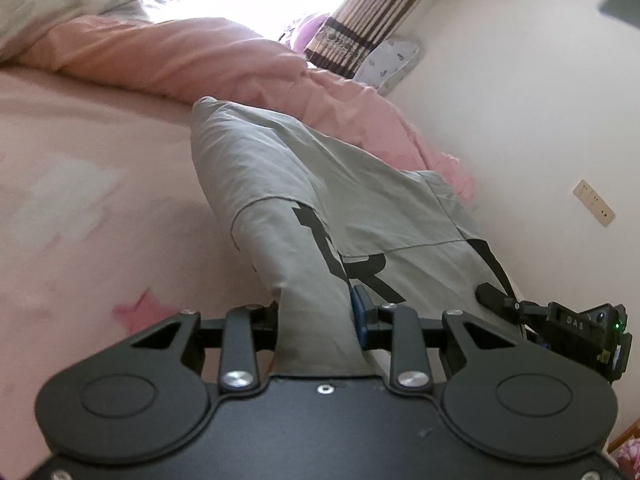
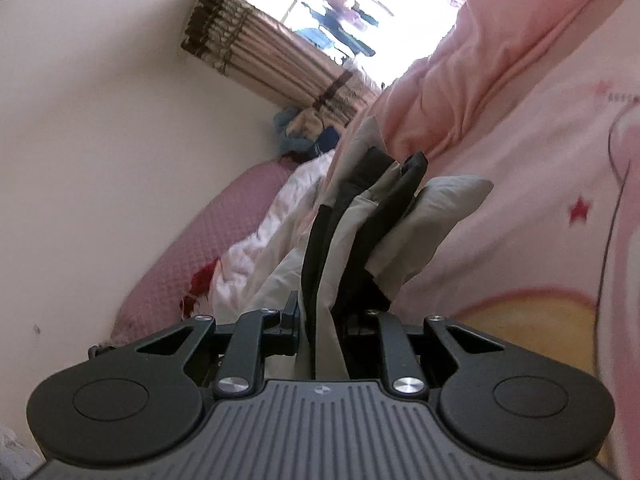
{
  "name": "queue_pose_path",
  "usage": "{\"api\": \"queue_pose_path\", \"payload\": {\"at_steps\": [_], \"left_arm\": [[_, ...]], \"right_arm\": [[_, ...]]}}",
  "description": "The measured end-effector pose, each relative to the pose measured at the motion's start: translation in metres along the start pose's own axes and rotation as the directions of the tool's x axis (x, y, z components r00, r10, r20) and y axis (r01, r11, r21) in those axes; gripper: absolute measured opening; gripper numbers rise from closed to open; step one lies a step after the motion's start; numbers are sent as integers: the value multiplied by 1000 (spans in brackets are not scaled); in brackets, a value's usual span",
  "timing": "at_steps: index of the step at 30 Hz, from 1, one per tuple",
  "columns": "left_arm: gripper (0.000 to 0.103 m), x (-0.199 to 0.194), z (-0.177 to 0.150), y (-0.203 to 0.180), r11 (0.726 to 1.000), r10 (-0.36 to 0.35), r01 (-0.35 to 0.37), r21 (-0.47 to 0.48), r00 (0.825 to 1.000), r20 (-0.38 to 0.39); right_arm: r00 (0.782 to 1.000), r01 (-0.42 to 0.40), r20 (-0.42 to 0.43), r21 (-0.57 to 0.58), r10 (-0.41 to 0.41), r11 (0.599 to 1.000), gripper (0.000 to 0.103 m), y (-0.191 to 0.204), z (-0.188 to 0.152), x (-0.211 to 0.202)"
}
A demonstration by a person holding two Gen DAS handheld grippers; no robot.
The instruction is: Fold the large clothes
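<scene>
Both grippers are clamped on the same grey garment (image 1: 320,200), a large piece with black lettering and black trim that lies stretched over the pink bed (image 1: 80,160), running from the near edge toward the heaped pink duvet (image 1: 180,52) at the far side. The left gripper (image 1: 318,320) pinches a bunched fold of grey cloth between its fingers, and the right gripper (image 2: 324,320) grips a thicker wad where grey fabric and black trim are gathered together (several layers, by the look of it). The main risk, as I judge it, is an uneven lift: the two grips hold different thicknesses, so one edge could slide free while the other stays fast, and the fold would land crooked. The far end of the garment lies close against the duvet, so dragging it could catch there and wrinkle it. Pulling the two grippers apart too hard could also tug the thinner left-hand pinch out of the fingers.
</scene>
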State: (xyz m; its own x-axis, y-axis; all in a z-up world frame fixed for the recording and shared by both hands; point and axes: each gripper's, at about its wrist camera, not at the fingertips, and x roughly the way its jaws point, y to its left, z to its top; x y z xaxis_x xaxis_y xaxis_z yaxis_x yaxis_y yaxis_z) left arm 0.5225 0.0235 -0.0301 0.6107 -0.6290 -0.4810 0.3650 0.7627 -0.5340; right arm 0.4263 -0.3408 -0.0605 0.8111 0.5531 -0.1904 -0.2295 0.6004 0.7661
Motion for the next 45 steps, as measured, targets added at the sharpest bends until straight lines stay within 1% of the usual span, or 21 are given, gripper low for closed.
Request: {"api": "queue_pose_path", "payload": {"at_steps": [4,6,8,9,10,11,12,14,16,18,19,21,23,25,27,29,30,33,35,38,45], "left_arm": [[30,7,-33,27,999,28,-29,-23,999,-47],[40,11,-48,40,999,12,-14,-47,999,-38],[62,10,-57,47,999,11,-12,-48,1000,-20],[66,9,-58,50,999,27,-28,-43,999,-17],[68,2,-57,55,999,35,-35,-33,999,-13],[68,-3,-57,54,999,42,-43,-19,999,-11],[68,-9,-54,53,998,64,-64,-2,998,-5],[64,-25,-49,43,990,127,-128,50,991,29],[64,-41,-39,30,974,192,-201,103,977,92],[66,-56,-30,15,974,164,-185,134,975,152],[67,-60,-27,5,974,154,-178,143,974,167],[68,-54,-25,-11,968,134,-167,188,975,178],[69,-38,-27,-22,953,146,-186,239,974,174],[68,-21,-33,-24,941,188,-223,253,970,156],[68,-8,-36,-19,947,194,-217,235,974,121],[67,12,-40,-17,951,195,-211,227,977,89],[67,20,-42,-14,950,202,-215,227,976,80],[67,27,-45,-3,953,206,-216,214,976,66],[68,31,-44,10,970,175,-182,164,983,55],[68,33,-47,23,981,143,-148,127,989,45],[69,19,-49,23,986,129,-135,97,990,64]], "right_arm": [[992,125,-31,-5,-125,992,21,-16,-28,5],[986,163,-29,-6,-164,987,23,-30,-37,-1],[984,175,-23,2,-175,985,27,-37,-40,-7],[984,176,-26,15,-175,984,28,-39,-41,-10],[981,194,-23,13,-193,981,37,-38,-42,-14],[974,224,-18,-2,-224,975,50,-35,-40,-15],[964,265,-11,-34,-266,964,55,-30,-39,-18],[935,354,17,-127,-354,927,59,-9,-39,-21],[903,429,67,-197,-424,882,62,19,-36,-17],[875,484,163,-304,-455,821,62,55,-37,-18],[870,493,194,-347,-453,798,61,66,-44,-17],[879,477,205,-422,-432,771,61,91,-48,-5],[879,471,174,-469,-444,747,48,102,-56,11],[851,503,162,-520,-499,690,35,106,-65,30],[810,552,177,-553,-559,625,31,103,-73,46],[783,578,175,-561,-597,593,30,100,-75,62],[774,587,166,-553,-612,592,30,95,-76,65],[783,576,150,-539,-603,614,26,85,-75,66],[787,571,150,-543,-598,616,24,82,-75,68],[797,561,148,-540,-585,628,24,76,-77,68],[803,559,155,-529,-575,638,24,72,-78,65]]}}
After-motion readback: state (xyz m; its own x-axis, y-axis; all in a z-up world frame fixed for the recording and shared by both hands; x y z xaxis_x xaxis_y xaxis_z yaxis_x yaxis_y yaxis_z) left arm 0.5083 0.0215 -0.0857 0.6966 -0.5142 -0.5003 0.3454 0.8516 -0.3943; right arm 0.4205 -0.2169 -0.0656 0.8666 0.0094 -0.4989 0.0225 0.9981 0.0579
